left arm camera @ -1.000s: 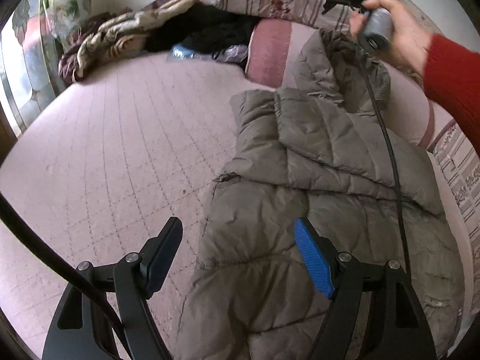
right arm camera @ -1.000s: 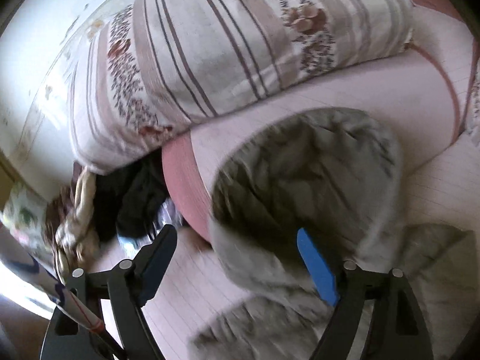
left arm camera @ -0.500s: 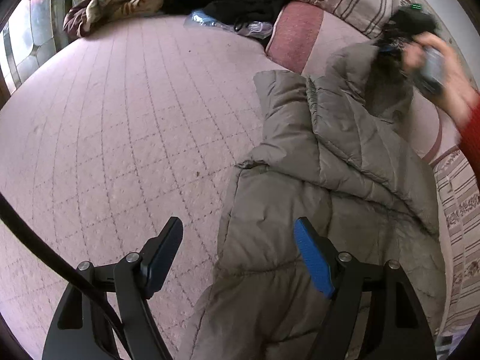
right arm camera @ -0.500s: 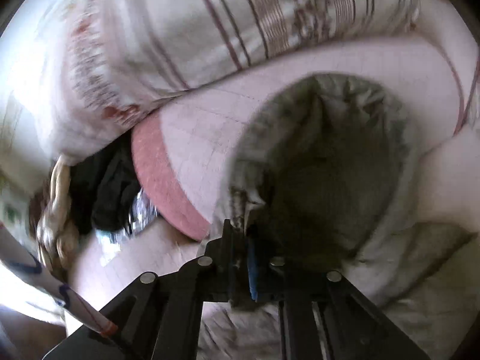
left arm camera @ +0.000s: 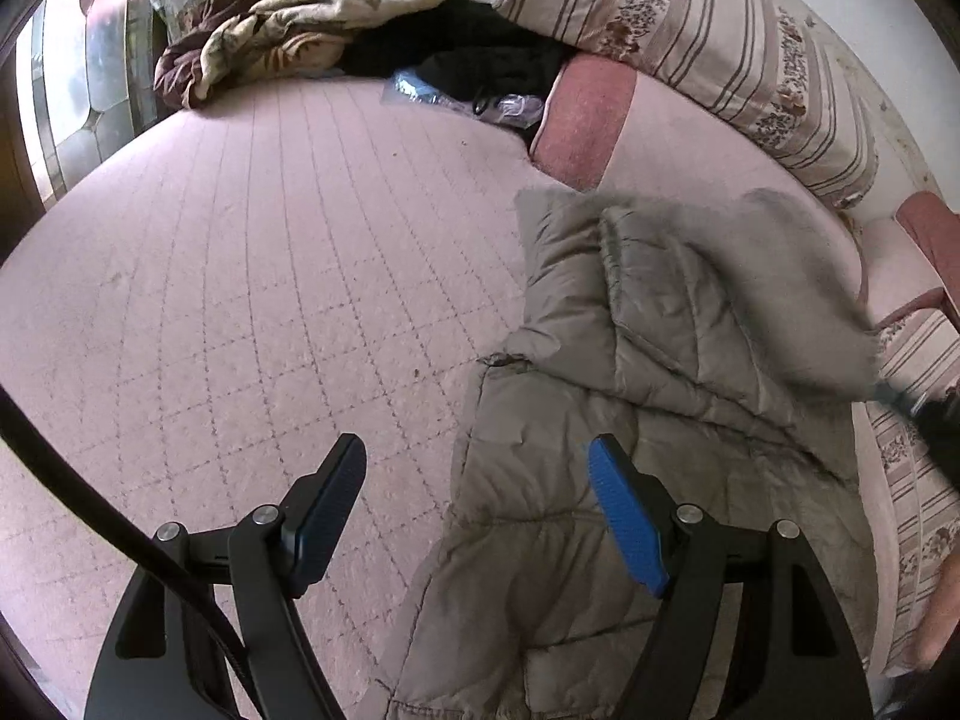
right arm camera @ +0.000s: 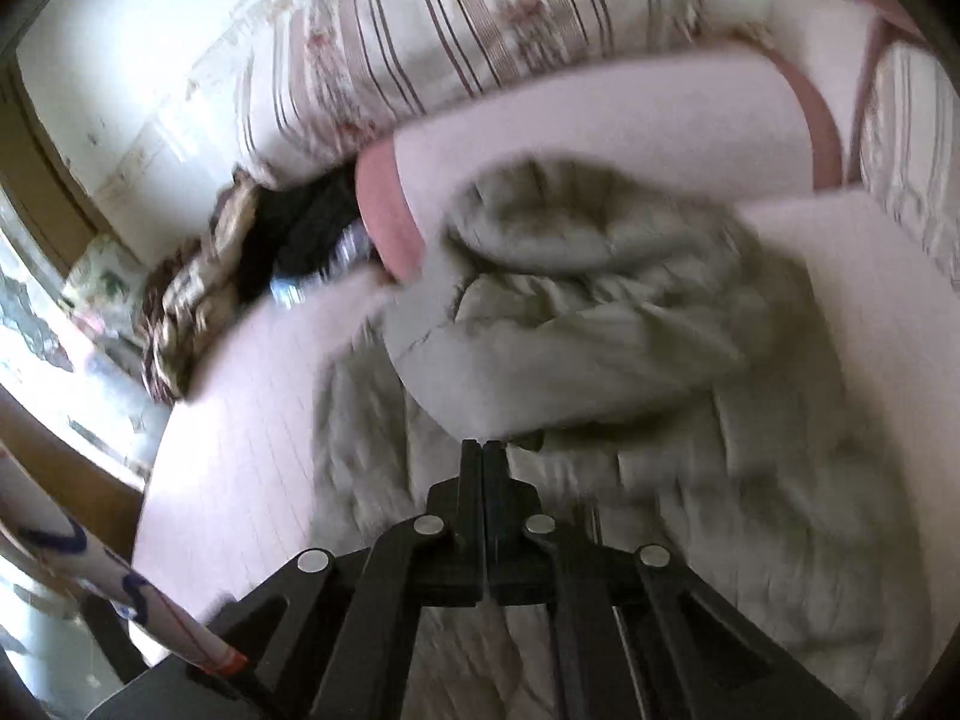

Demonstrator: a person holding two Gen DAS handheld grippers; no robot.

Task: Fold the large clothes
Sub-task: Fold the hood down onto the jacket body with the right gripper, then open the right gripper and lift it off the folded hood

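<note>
Jacket: my grey-brown puffer jacket [left arm camera: 630, 420] lies on the right side of the bed [left arm camera: 270, 300], lengthwise from the near edge toward the pillows, so the wide bare mattress on the left is free for folding.

Hood: the hood [right arm camera: 570, 312] is lifted off the pink pillow [left arm camera: 585, 120] and curled over the jacket's upper body; I judge I am carrying it toward me to tuck it onto the back before the bigger folds.

Right tongs: my right tongs [right arm camera: 483, 450] are clenched, the two fingers pressed flat together at the hood's near rim. The fabric sits right at the tips, so I take it they pinch that rim, though blur hides the exact bite.

Left tongs: my left tongs [left arm camera: 480, 510] hang released and wide apart above the near part of the jacket, the blue pad [left arm camera: 627, 516] over the quilted panel and the black finger [left arm camera: 327, 504] over bare mattress. They hold nothing; I keep them there, I think, to straddle the jacket's left edge and catch it when the hood is down.

Sleeve: one sleeve [left arm camera: 690, 324] already lies folded across the chest, which keeps the shape narrow.

Far end: a striped pillow [left arm camera: 690, 42], a crumpled blanket [left arm camera: 288, 24] and dark clothes [left arm camera: 480, 60] crowd the far edge, well apart from the jacket's near half.

Risk: puffy filling springs back, so the hood may not stay flat once let go.
</note>
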